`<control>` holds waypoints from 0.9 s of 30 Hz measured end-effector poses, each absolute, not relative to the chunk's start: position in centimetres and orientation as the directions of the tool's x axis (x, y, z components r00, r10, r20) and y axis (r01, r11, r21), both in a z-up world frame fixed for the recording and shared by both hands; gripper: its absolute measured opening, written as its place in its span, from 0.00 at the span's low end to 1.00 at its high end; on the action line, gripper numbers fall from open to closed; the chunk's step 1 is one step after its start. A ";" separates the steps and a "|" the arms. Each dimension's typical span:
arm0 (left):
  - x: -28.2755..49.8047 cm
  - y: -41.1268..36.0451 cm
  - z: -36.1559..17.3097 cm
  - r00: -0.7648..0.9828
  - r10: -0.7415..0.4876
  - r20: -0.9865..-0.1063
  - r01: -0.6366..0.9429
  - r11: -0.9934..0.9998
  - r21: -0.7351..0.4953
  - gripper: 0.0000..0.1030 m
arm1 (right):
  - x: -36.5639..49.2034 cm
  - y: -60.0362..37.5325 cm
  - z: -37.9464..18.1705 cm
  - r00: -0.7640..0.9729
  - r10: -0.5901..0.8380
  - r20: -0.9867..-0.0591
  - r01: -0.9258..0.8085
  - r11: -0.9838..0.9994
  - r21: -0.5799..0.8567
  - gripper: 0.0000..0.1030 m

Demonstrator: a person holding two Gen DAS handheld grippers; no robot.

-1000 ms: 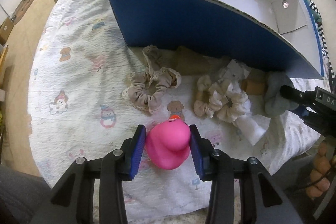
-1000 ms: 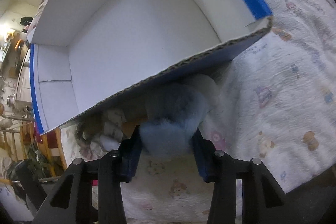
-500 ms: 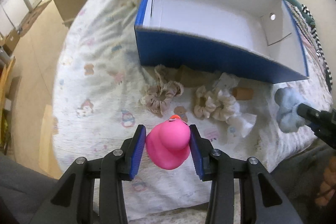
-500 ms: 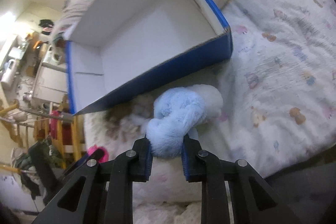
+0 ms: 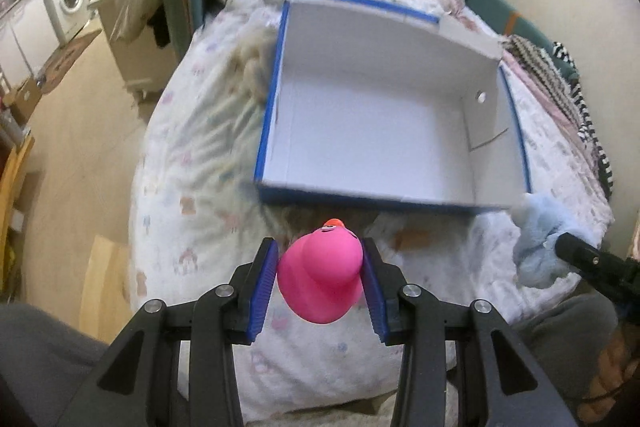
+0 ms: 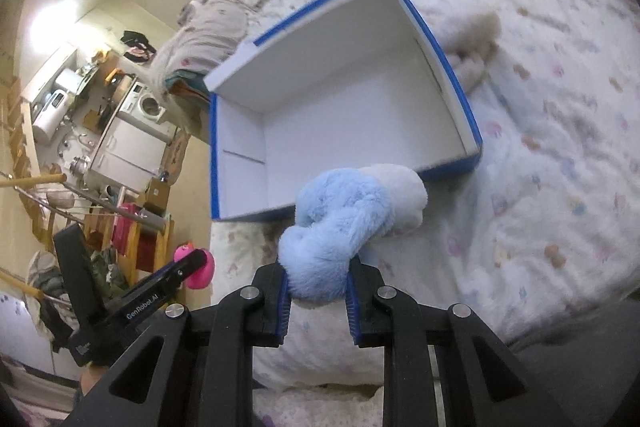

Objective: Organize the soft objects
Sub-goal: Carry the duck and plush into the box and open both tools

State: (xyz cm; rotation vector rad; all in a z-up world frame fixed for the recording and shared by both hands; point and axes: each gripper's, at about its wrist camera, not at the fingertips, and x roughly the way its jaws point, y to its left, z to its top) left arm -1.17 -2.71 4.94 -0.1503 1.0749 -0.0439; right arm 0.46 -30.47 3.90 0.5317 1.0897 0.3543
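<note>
Pink duck (image 5: pixel 320 279) sits clenched in the left hand-held gripper (image 5: pixel 320 287), blue plush (image 6: pixel 336 223) in the right hand-held gripper (image 6: pixel 316 291). Both hang above the bed (image 5: pixel 188 163), just near of the open blue box (image 5: pixel 384 131), which lies straight ahead on the far side.

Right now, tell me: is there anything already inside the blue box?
No. The blue box shows only its bare white floor and walls, while the pink duck sits clamped in the left claw short of it.
</note>
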 end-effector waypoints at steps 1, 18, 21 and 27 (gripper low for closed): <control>-0.8 -2.9 5.4 0.485 -0.113 -0.867 -0.031 0.989 -0.146 0.37 | 0.7 -30.4 4.3 0.433 0.520 -0.736 -0.023 0.822 0.568 0.24; 10.0 -5.0 5.9 0.515 -0.151 -0.844 0.064 0.988 -0.138 0.37 | 10.6 -28.2 3.1 0.446 0.521 -0.728 -0.056 0.828 0.558 0.24; 11.4 -5.5 4.4 0.501 -0.153 -0.852 0.074 0.988 -0.134 0.37 | 12.1 -27.8 1.5 0.432 0.503 -0.748 -0.048 0.842 0.538 0.24; 13.1 -6.4 -0.2 0.444 -0.171 -0.880 0.097 0.985 -0.142 0.37 | 13.3 -27.4 -3.2 0.375 0.510 -0.774 -0.019 0.839 0.544 0.24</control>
